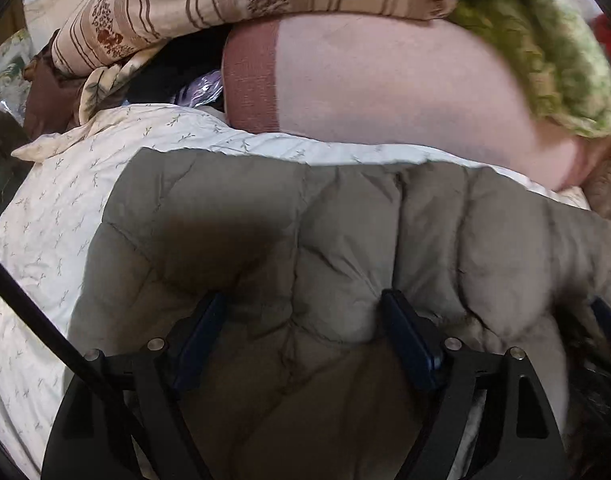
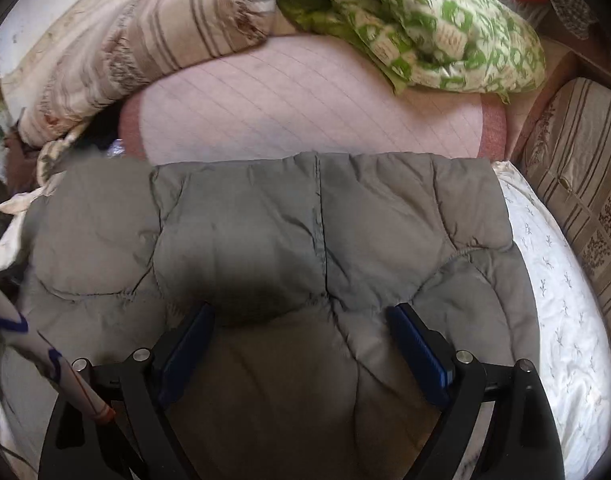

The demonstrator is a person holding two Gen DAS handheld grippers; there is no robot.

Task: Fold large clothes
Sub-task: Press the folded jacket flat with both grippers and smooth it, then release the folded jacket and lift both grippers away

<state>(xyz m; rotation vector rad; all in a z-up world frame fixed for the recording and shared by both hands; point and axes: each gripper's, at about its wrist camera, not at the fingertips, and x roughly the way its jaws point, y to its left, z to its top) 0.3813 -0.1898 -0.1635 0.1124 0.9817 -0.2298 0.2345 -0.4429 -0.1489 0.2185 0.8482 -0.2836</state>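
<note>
While the grey quilted jacket lies spread on the bed, over a white sheet with small twigs, both grippers stand low above its near part. The left gripper has its jaws wide apart, with padded fabric bulging up between the two blue pads, but the pads do not pinch it. The right gripper is the same: jaws far apart, nothing held, the central seam of the jacket running down between them.

I think the jacket is laid flat like this so that its edges are straight before the next fold; its far edge already makes a clean line near the pink mat. The grippers seem placed one at each side of the near part, probably to take the thick cloth at two points together, because such a puffy garment would slip or twist if lifted from one point only.

Behind the mat a striped beige quilt and a green patterned blanket are piled, away from the working area.
</note>
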